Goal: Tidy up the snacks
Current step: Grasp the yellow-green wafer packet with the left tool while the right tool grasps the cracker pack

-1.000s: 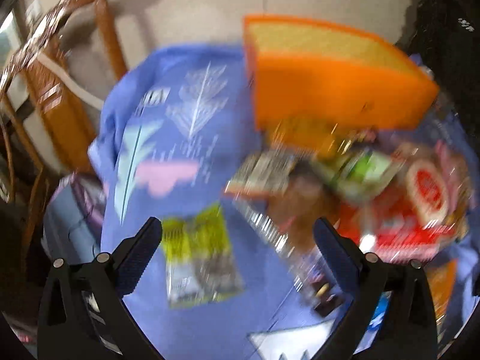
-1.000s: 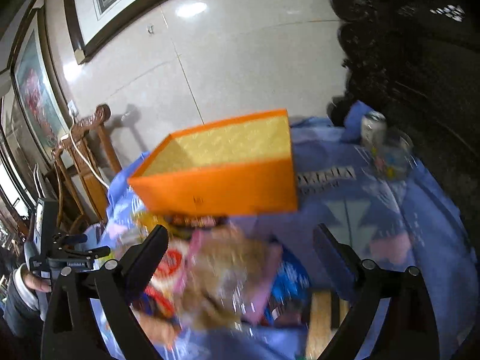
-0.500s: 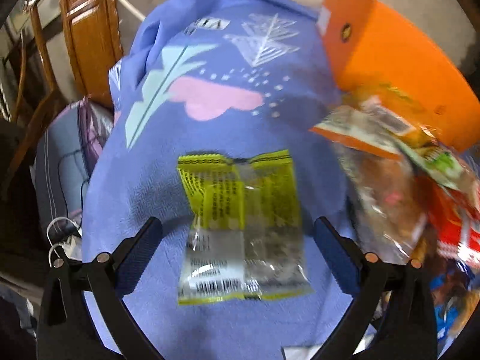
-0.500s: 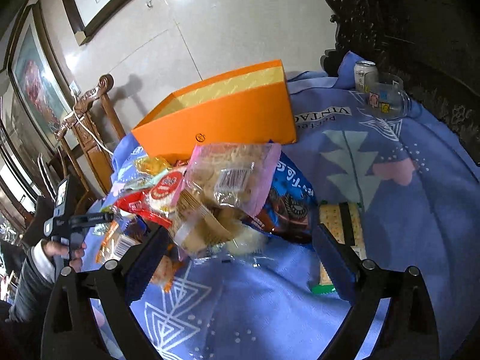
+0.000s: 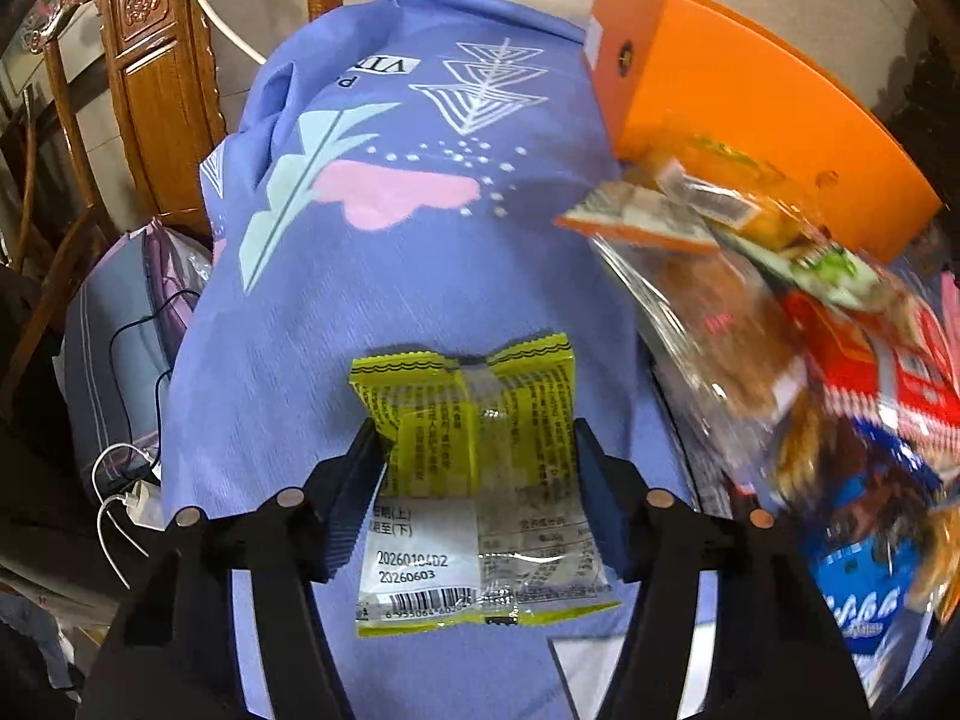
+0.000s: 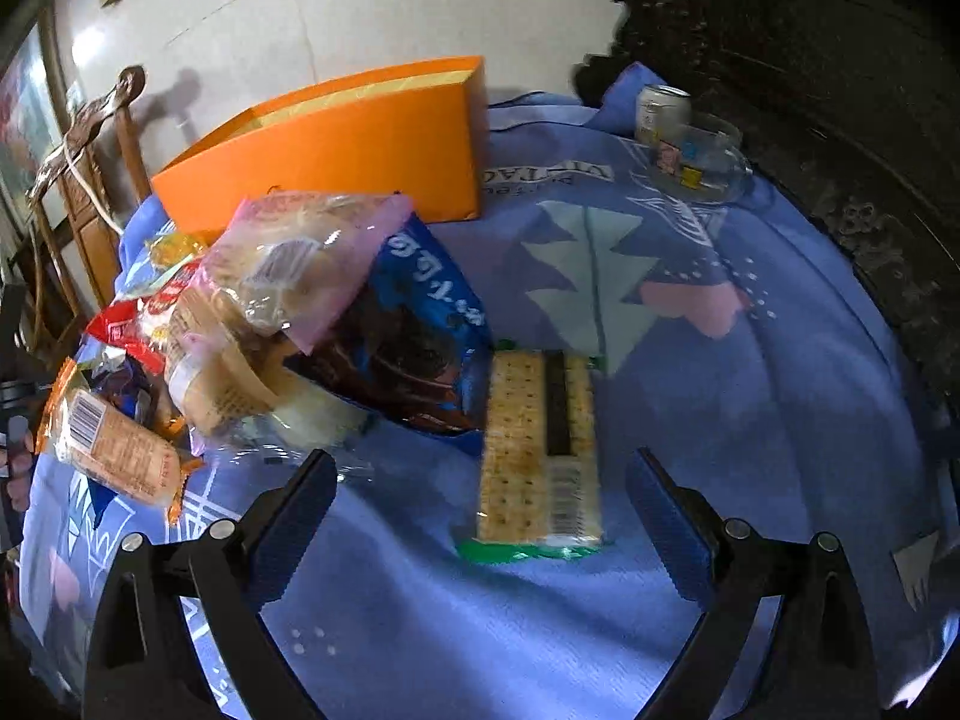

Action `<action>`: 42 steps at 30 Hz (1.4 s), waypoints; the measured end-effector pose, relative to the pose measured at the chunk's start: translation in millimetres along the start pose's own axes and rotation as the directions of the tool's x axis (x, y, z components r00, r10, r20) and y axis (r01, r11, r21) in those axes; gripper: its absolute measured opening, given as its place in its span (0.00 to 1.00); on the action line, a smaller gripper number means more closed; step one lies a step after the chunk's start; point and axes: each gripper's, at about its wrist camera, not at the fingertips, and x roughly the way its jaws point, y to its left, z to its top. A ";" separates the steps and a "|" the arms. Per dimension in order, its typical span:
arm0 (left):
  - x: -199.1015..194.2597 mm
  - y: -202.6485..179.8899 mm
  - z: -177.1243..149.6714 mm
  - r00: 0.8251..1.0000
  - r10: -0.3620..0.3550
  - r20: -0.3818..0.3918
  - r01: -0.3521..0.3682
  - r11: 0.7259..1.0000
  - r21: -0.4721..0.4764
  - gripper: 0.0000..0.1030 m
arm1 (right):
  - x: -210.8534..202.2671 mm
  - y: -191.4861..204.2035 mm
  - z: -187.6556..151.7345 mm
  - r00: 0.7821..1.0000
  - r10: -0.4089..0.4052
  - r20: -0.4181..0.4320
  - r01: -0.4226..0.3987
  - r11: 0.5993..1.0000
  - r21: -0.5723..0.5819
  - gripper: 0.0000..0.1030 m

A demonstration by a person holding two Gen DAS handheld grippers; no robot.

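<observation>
Yellow snack packet (image 5: 474, 474): lower centre of left view, flat on blue tablecloth (image 5: 384, 276). Left gripper (image 5: 477, 450) brackets it, fingers touching both side edges; clamped or only closing — cannot tell.

Cracker pack (image 6: 540, 450): centre of right view, flat on cloth, untouched. Right gripper (image 6: 480, 480) spread wide, holding nothing.

Snack pile (image 6: 288, 312): left of right view, heaped, unsorted.

Orange box (image 6: 336, 150): upper left, open top; visible interior shows no snacks.

Status: early; apparently nothing boxed, nearly all remains.
</observation>
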 end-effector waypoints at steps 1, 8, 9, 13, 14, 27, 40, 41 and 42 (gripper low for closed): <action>-2.0 -1.2 -2.9 1.000 -0.004 0.001 0.004 1.000 0.002 0.59 | 2.5 3.5 0.8 1.000 -0.002 -0.001 0.002 1.000 -0.020 0.95; -7.2 -5.0 -14.4 1.000 -0.023 -0.004 0.023 1.000 0.008 0.59 | 8.5 6.5 -0.8 0.996 -0.087 -0.023 0.084 0.992 -0.098 0.92; -6.5 -4.9 -15.0 1.000 -0.022 -0.006 0.022 1.000 0.008 0.59 | 5.2 -0.5 -1.6 0.996 -0.088 -0.015 0.086 0.993 -0.077 0.92; -5.6 -6.9 -15.5 1.000 -0.013 -0.005 0.013 1.000 0.020 0.59 | 13.9 -21.9 -0.2 0.989 -0.139 -0.054 0.137 0.990 -0.034 0.88; -5.6 -7.5 -15.6 1.000 -0.013 -0.005 0.013 1.000 0.024 0.59 | 19.7 -24.5 1.1 0.987 -0.143 -0.068 0.141 0.990 -0.032 0.86; -9.7 -12.2 -21.5 1.000 -0.018 -0.002 0.018 0.999 0.048 0.59 | 43.3 -30.9 7.9 0.985 -0.077 -0.151 0.083 0.996 0.036 0.46; -33.7 -17.0 -28.3 0.998 -0.037 0.040 0.034 0.996 0.078 0.59 | -34.9 -45.8 -5.0 0.995 0.070 -0.069 -0.058 0.985 0.164 0.46; -35.2 -17.8 -28.5 0.998 -0.038 0.044 0.035 0.996 0.080 0.59 | -39.9 -46.5 -4.0 0.993 0.099 -0.057 -0.087 0.980 0.178 0.46; -36.9 -18.9 -28.5 0.998 -0.041 0.048 0.037 0.996 0.084 0.59 | -45.9 -46.2 -1.7 0.987 0.158 -0.040 -0.147 0.970 0.196 0.46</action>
